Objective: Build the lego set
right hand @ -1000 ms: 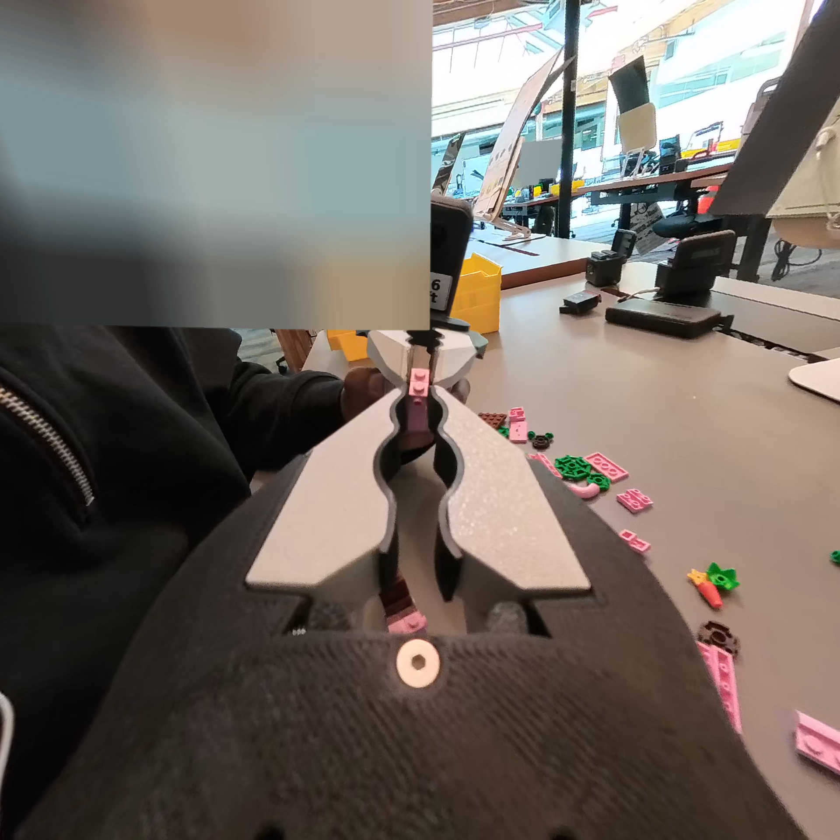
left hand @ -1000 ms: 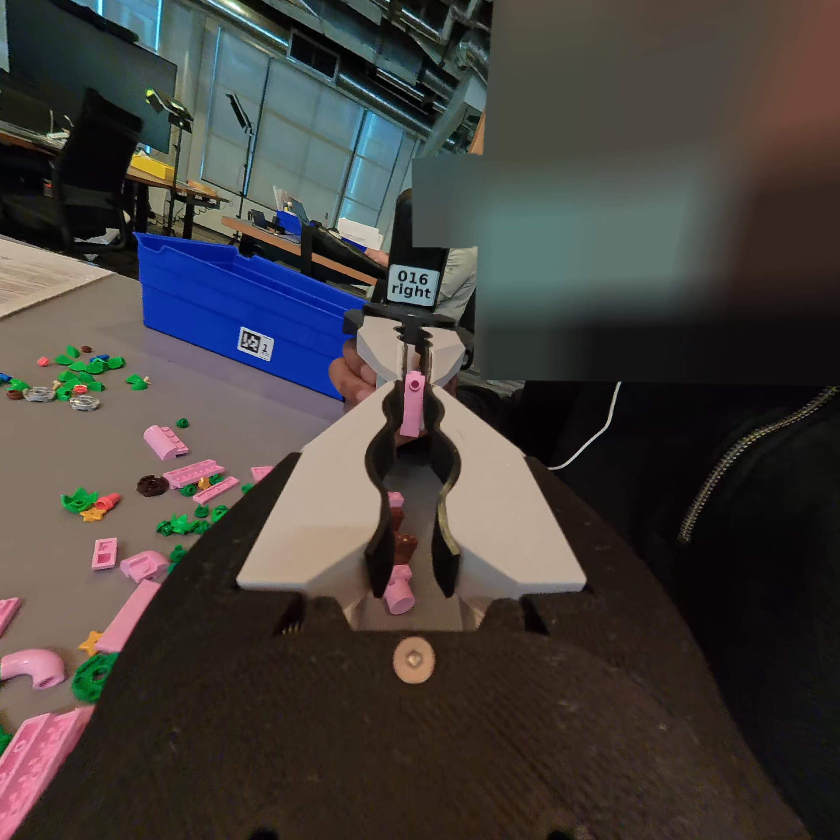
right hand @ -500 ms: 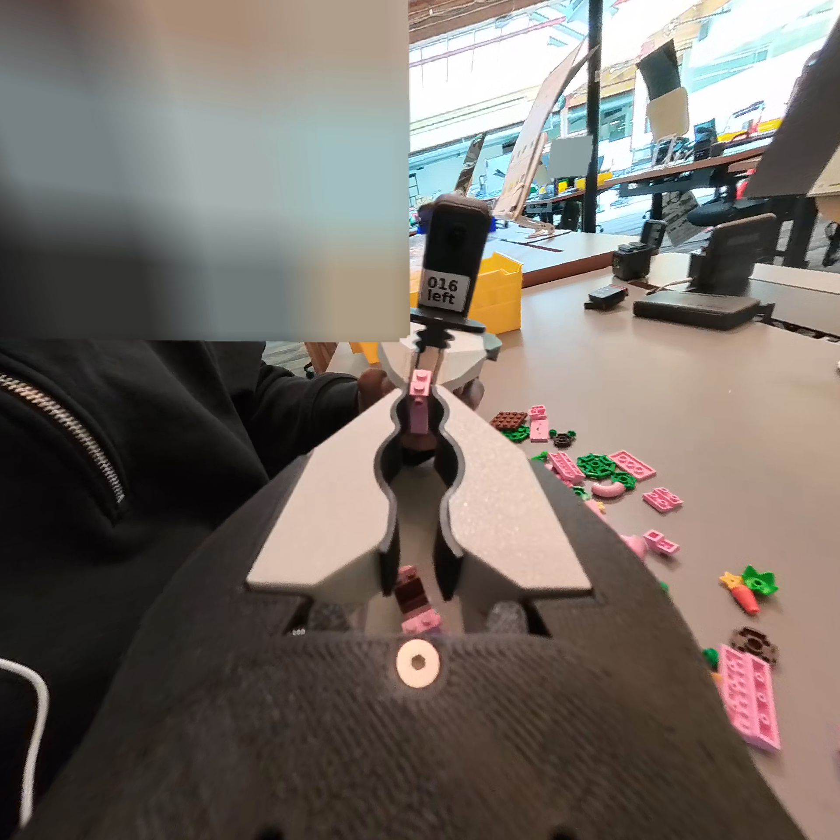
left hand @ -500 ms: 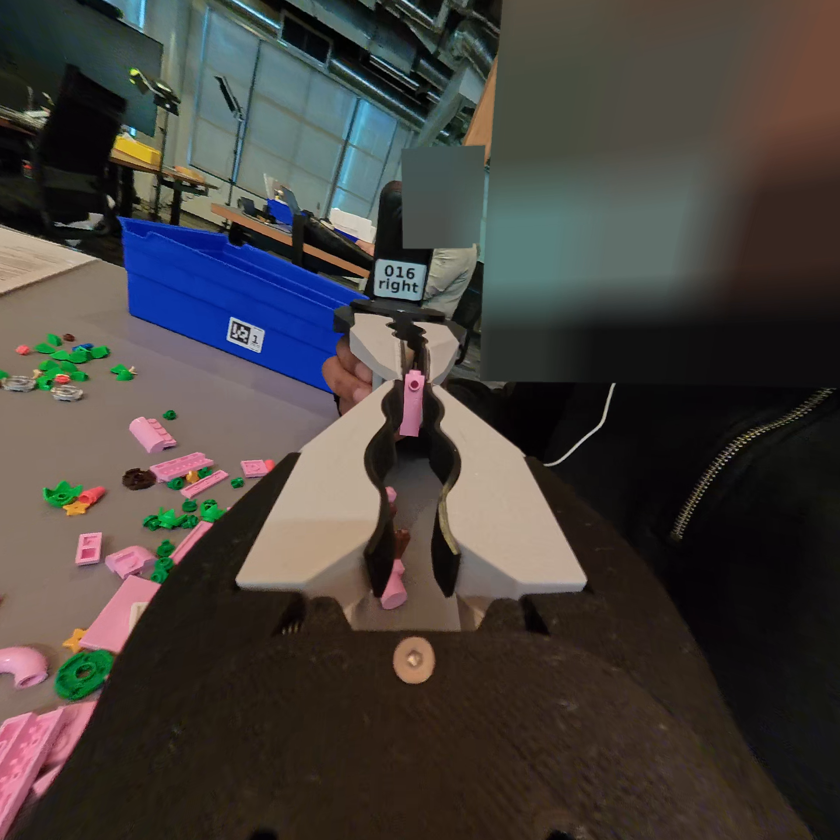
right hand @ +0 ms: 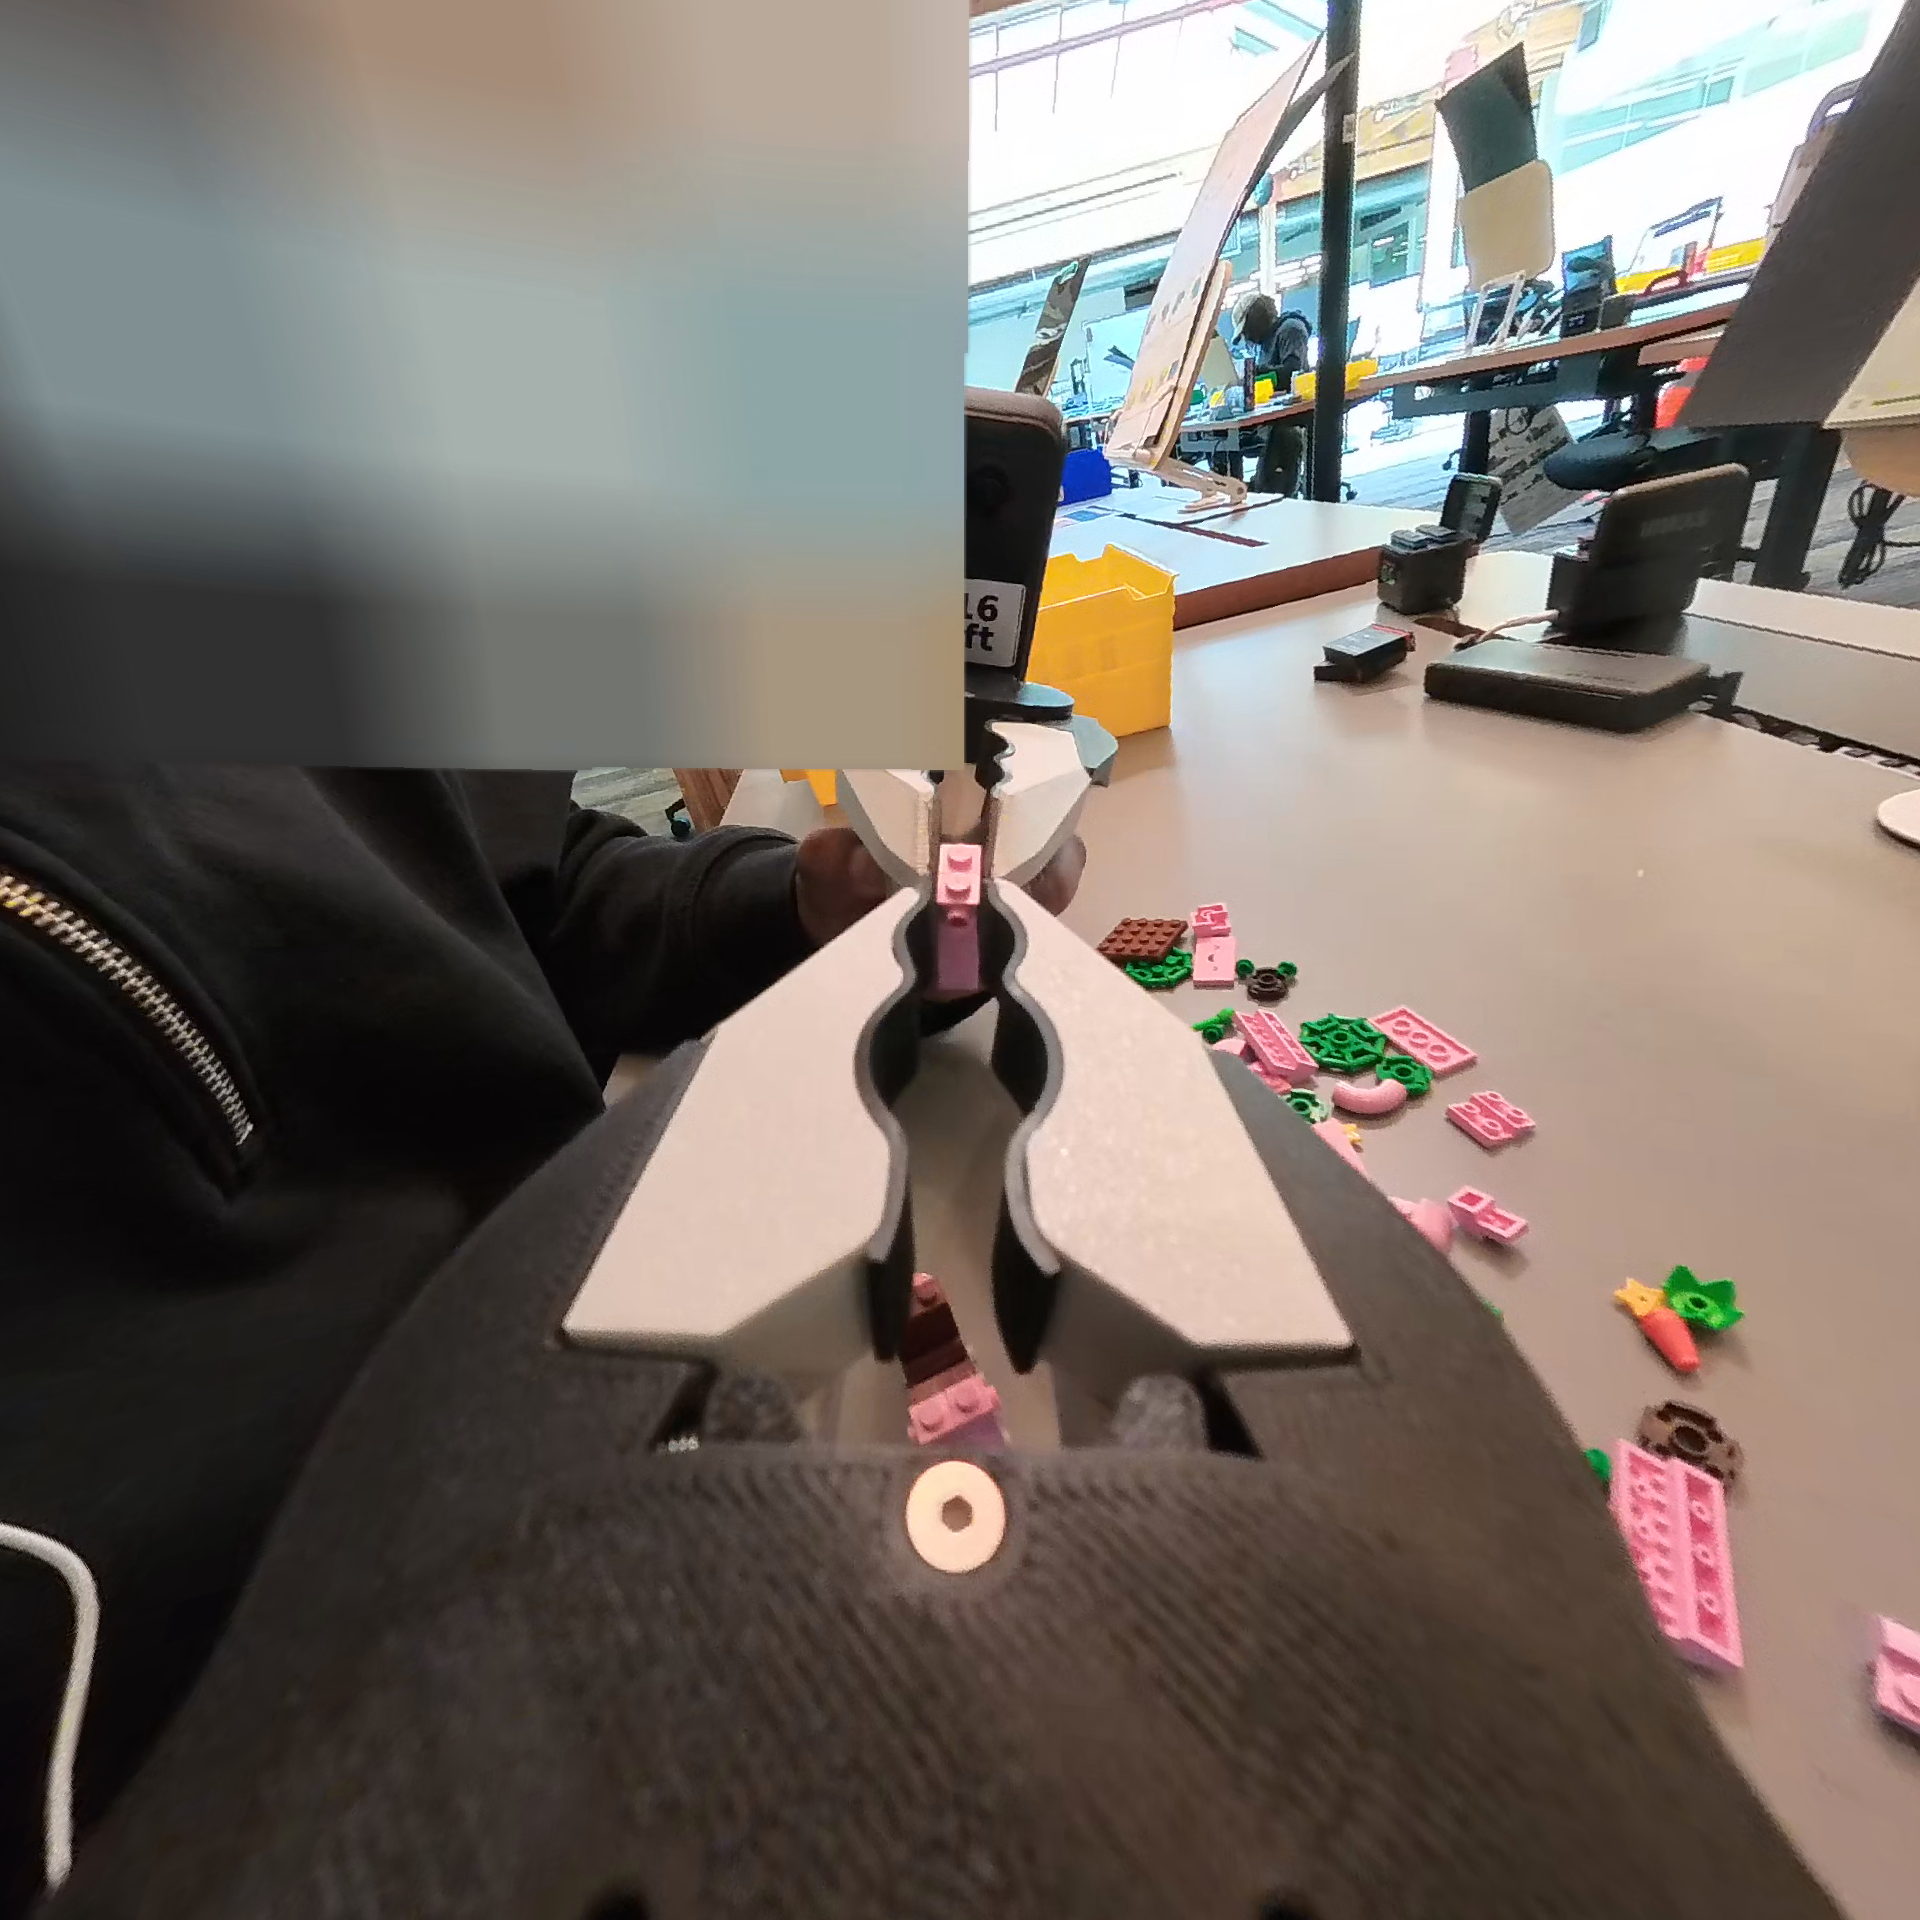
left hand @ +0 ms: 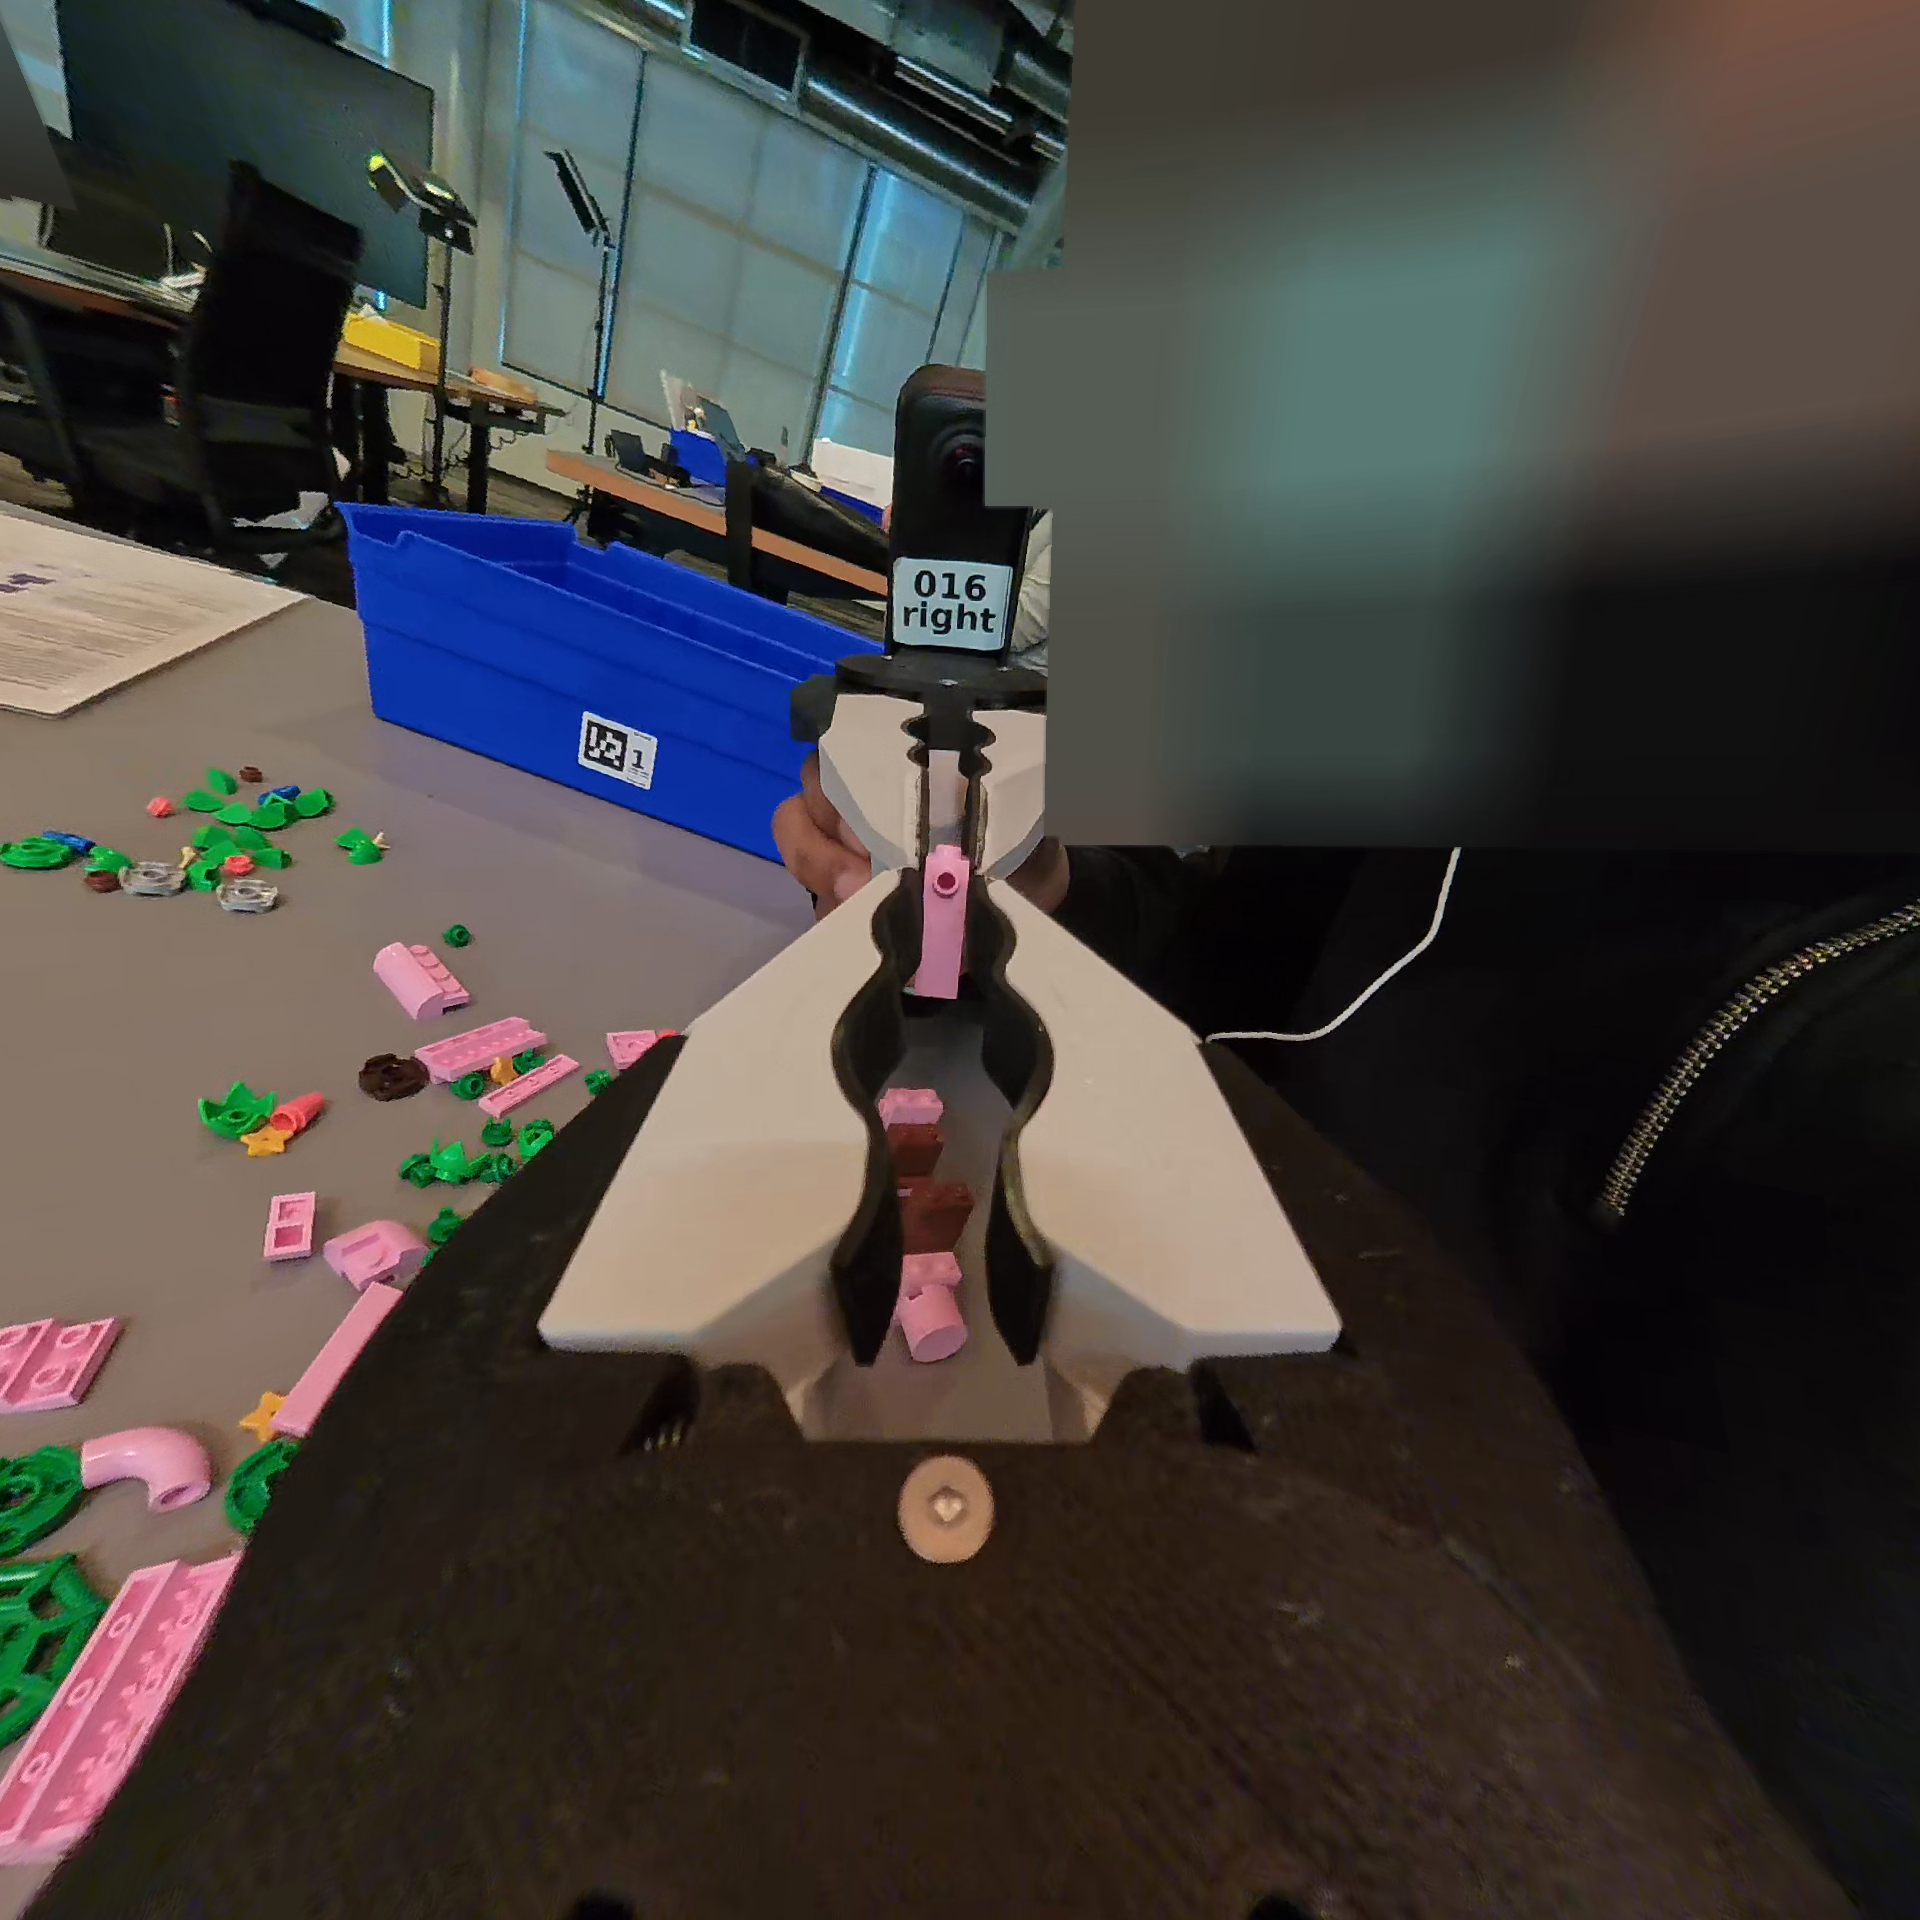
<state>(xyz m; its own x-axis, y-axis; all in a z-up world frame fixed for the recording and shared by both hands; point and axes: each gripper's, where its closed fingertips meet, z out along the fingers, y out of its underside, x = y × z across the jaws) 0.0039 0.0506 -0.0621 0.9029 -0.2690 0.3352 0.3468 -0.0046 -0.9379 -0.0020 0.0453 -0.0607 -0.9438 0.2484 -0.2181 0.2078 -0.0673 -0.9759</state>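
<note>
Left wrist view: left gripper, jaws narrow, pinching pink brick assembly above the desk edge. Keep it square.

Right wrist view: right gripper jaws clamp the same assembly, apparently; press studs straight, no twisting.

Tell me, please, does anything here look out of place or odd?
Only this: a small pink and brown brick stack lies on the table, seen through the left gripper's fingers. Loose pieces are scattered, as expected mid-build.
</note>
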